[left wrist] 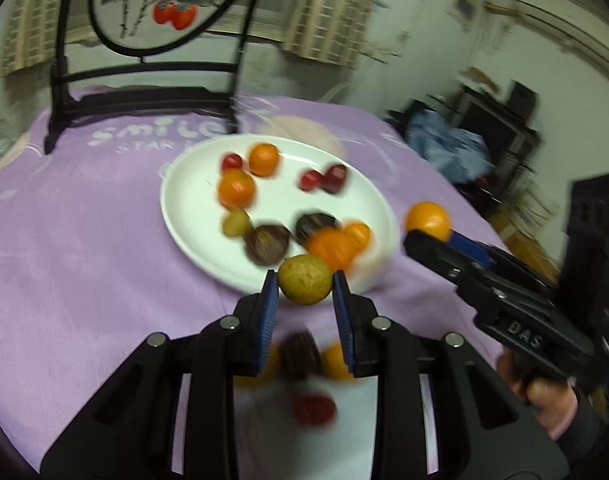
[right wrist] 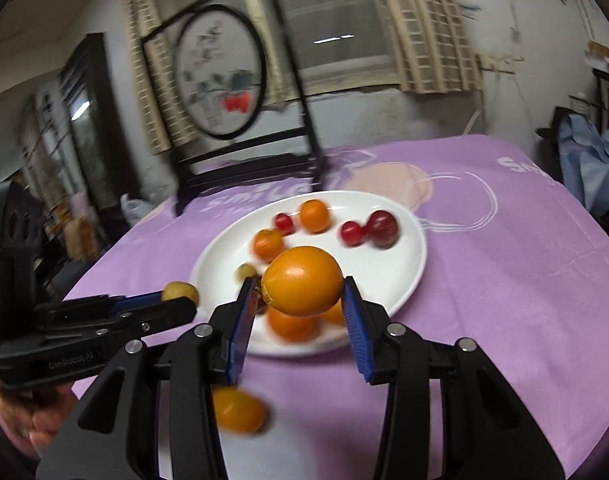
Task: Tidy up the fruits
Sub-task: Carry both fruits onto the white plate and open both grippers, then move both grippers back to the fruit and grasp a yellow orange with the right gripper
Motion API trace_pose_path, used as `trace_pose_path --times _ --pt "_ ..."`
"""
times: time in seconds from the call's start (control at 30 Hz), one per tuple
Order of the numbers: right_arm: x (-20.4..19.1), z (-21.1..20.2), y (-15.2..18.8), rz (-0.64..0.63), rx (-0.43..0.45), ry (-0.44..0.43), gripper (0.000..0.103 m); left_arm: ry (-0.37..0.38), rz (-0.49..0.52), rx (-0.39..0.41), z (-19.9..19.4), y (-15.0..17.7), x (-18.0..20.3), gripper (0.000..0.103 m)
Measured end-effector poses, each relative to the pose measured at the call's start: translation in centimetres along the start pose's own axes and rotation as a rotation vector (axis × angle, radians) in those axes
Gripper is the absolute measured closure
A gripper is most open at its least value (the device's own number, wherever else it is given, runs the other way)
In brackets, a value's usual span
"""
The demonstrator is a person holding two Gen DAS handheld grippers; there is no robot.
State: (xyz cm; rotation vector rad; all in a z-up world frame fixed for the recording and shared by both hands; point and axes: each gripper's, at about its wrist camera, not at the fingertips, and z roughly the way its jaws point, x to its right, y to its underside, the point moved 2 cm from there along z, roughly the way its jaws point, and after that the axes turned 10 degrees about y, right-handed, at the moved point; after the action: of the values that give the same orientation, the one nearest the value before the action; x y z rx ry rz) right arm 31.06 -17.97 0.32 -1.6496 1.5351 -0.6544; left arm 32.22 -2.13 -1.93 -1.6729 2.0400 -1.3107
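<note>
My left gripper [left wrist: 305,285] is shut on a yellow-brown round fruit [left wrist: 305,284] and holds it above the near rim of a white plate [left wrist: 192,208]. The plate holds several oranges, red cherry tomatoes and dark brown fruits. My right gripper [right wrist: 298,294] is shut on an orange [right wrist: 302,281] above the plate's [right wrist: 388,276] near side. In the left wrist view the right gripper [left wrist: 430,236] with its orange [left wrist: 427,219] is right of the plate. In the right wrist view the left gripper [right wrist: 176,300] with its yellow fruit [right wrist: 179,292] is left of the plate.
The plate sits on a purple tablecloth [left wrist: 84,248]. A black-framed stand with a round painted panel [left wrist: 156,20] stands at the table's far side. Blue cloth [left wrist: 448,148] and dark furniture lie beyond the table's right edge.
</note>
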Motion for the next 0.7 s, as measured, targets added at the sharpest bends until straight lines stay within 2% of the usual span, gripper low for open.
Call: trace_pose_path --times 0.13,0.27,0.3,0.33,0.4,0.47,0.53,0.7 --pt "0.8 3.1 -0.9 -0.004 -0.028 0.042 0.059 -0.076 -0.032 -0.005 3.3 -2.0 -1.2 0.075" --pt "1.0 5.2 -1.2 -0.015 -0.065 0.050 0.058 -0.106 -0.038 -0.020 4.5 -2.2 -1.7 0.074" --pt "1.0 5.4 -1.2 -0.018 -0.074 0.051 0.058 -0.115 -0.037 -0.015 4.5 -2.2 -1.8 0.063" --pt "0.9 5.7 -1.2 -0.022 -0.082 0.051 0.057 -0.127 -0.037 -0.001 4.3 -2.2 -1.8 0.046" --pt "0.9 5.3 -1.2 -0.026 -0.081 0.052 0.054 -0.139 -0.046 0.032 3.5 -2.1 -1.8 0.034" --pt "0.7 4.6 -1.1 -0.034 -0.070 0.045 0.053 -0.129 -0.049 0.042 2.5 -2.0 -1.5 0.029" --pt "0.3 4.0 -1.0 -0.056 -0.065 0.046 0.053 -0.128 -0.054 0.058 1.5 -1.6 -1.3 0.018" --pt "-0.1 2.1 -0.7 -0.065 -0.052 0.027 0.053 -0.163 -0.067 0.117 -1.2 -0.9 -1.2 0.007"
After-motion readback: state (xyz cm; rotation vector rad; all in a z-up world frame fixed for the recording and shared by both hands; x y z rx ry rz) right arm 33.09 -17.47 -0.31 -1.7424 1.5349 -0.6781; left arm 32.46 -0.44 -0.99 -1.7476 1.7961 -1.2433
